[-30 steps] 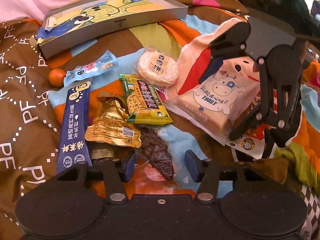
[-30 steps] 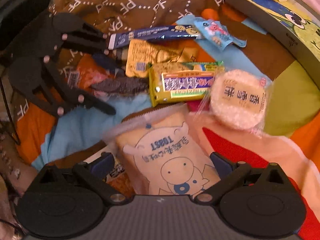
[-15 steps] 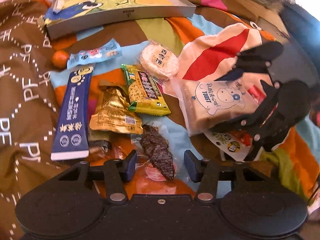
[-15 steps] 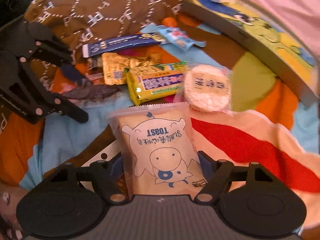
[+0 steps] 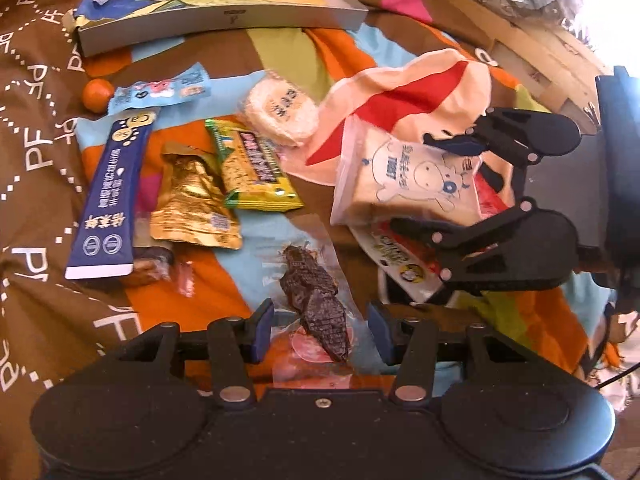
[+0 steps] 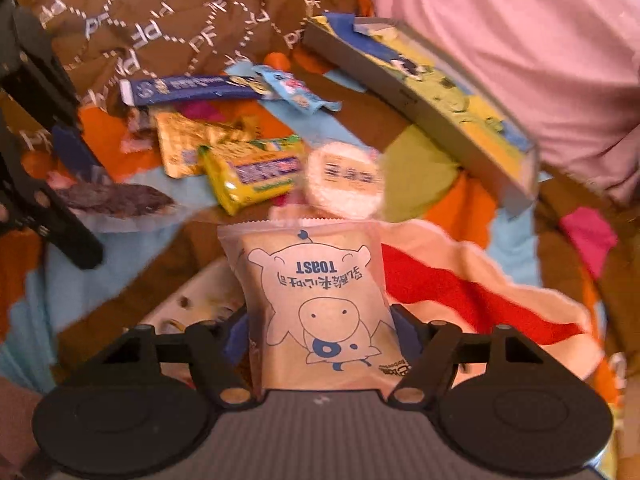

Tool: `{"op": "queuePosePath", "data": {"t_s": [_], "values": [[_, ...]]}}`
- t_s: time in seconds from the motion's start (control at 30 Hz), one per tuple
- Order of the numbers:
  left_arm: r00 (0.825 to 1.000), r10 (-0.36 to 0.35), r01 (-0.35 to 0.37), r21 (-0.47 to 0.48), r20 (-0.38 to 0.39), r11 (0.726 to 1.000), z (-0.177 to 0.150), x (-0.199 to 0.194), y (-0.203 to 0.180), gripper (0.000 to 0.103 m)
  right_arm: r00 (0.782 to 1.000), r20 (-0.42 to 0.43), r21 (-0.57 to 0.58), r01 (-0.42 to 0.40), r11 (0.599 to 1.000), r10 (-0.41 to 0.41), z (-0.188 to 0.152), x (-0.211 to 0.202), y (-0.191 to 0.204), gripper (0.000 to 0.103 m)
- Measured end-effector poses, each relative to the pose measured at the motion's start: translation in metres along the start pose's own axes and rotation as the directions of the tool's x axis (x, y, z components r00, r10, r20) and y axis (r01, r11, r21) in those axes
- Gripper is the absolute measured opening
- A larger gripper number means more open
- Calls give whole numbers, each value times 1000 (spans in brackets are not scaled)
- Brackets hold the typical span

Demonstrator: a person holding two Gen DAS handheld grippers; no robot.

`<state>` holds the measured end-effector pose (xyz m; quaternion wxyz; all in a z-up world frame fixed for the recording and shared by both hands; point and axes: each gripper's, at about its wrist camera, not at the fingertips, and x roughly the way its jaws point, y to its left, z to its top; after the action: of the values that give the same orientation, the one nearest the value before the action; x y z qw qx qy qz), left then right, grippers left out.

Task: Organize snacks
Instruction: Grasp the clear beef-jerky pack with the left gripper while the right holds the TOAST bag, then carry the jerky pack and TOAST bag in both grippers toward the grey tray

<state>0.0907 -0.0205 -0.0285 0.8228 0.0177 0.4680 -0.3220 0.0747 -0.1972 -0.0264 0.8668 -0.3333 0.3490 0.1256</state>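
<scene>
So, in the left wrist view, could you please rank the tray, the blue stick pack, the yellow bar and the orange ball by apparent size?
1. tray, though farthest away
2. blue stick pack
3. yellow bar
4. orange ball

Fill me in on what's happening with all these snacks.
A person is sorting snacks spread on a patterned blanket, using two handheld grippers. The right gripper is shut on a toast packet, held just above the pile. The left gripper is open, its fingers either side of a dark dried-meat snack lying on the blanket. The shallow cartoon box beyond holds no snacks.
</scene>
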Motion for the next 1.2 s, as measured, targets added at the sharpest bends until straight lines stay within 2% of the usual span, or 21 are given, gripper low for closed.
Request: {"op": "queuePosePath", "data": {"t_s": [0.13,0.27,0.47,0.57,0.73,0.87,0.9,1.0,1.1,1.2], "values": [[998,-31,33,-26,47,999,-1,-5,-1,51,999,18,48,28,998,-29,0,-4,-12,74],[994,-14,15,-9,109,1000,-2,-11,-5,51,998,44,48,48,998,-50,2,-6,-11,75],[996,42,-43,6,77,999,-6,-4,-5,51,997,61,43,36,998,-39,2,-5,-7,75],[994,39,-40,12,107,999,-7,-7,-5,51,996,75,51,48,998,-52,2,-7,-8,75],[982,26,-38,62,187,997,-7,-15,-14,51,991,104,70,75,995,-82,4,-10,-14,75],[972,6,-13,30,235,999,-7,-21,-12,51,983,143,76,101,992,-111,7,-13,-16,72],[967,7,-14,23,253,1000,-6,-24,-12,51,980,157,74,112,991,-122,8,-13,-17,66],[949,19,-19,-1,315,1000,2,-31,-7,51,969,194,52,146,988,-153,20,-12,-22,64],[938,37,-31,-22,345,999,14,-31,-1,51,984,155,89,70,994,-83,31,2,-34,65],[934,53,-38,-47,353,998,18,-30,6,51,994,105,162,-51,985,34,27,12,-43,73]]}}
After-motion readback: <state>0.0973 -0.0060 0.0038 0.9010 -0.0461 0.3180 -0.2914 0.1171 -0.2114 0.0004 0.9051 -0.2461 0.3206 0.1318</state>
